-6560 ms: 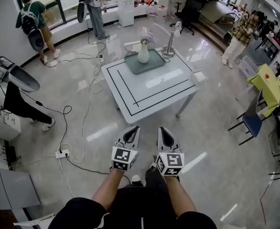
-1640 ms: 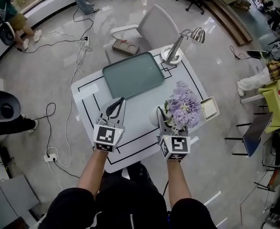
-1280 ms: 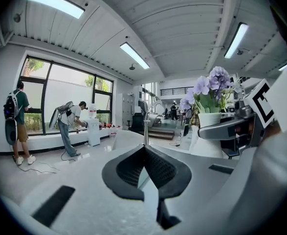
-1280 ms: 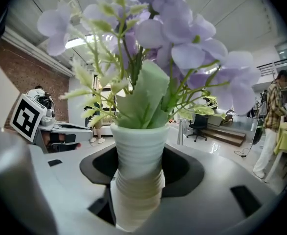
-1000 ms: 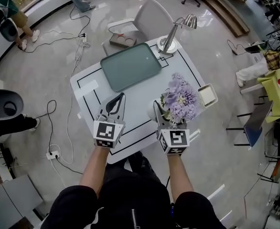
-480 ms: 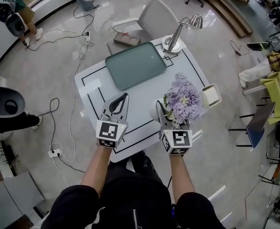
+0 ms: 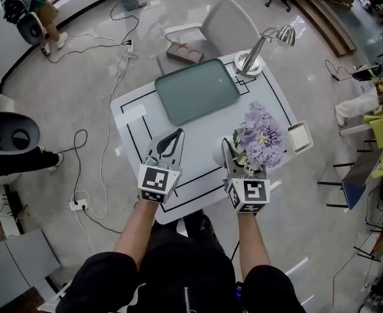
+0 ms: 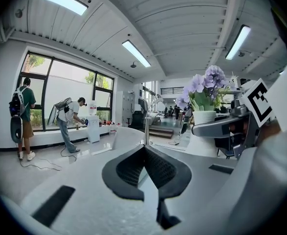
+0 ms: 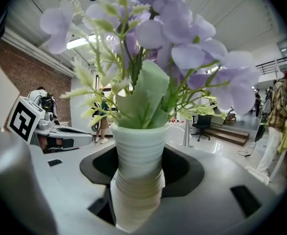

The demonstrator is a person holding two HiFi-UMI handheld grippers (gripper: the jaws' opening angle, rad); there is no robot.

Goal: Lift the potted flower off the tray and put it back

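An open, glossy-floored office, with a white worktop point(image 7: 201, 139) marked in black lines at its middle. The potted flower point(image 7: 263, 139) is off the tray and looks lifted clear, over the worktop's near right part. Its narrow ribbed pot stands upright between the jaws of the right gripper point(image 7: 233, 156), which are clamped on it below the rim.

I'd judge it light but top-heavy, with that spread of lilac blooms and soft leaves above a slim pot. The pot looks stiff and breakable, and the ribs should help against slipping. The body of the pot is the place to hold, never the stems.

The grey-green tray point(image 7: 198, 98) lies empty, well apart toward the far side. The left gripper point(image 7: 171, 141) hovers beside it, jaws together on nothing. A desk lamp point(image 7: 264, 47) stands just beyond the tray.
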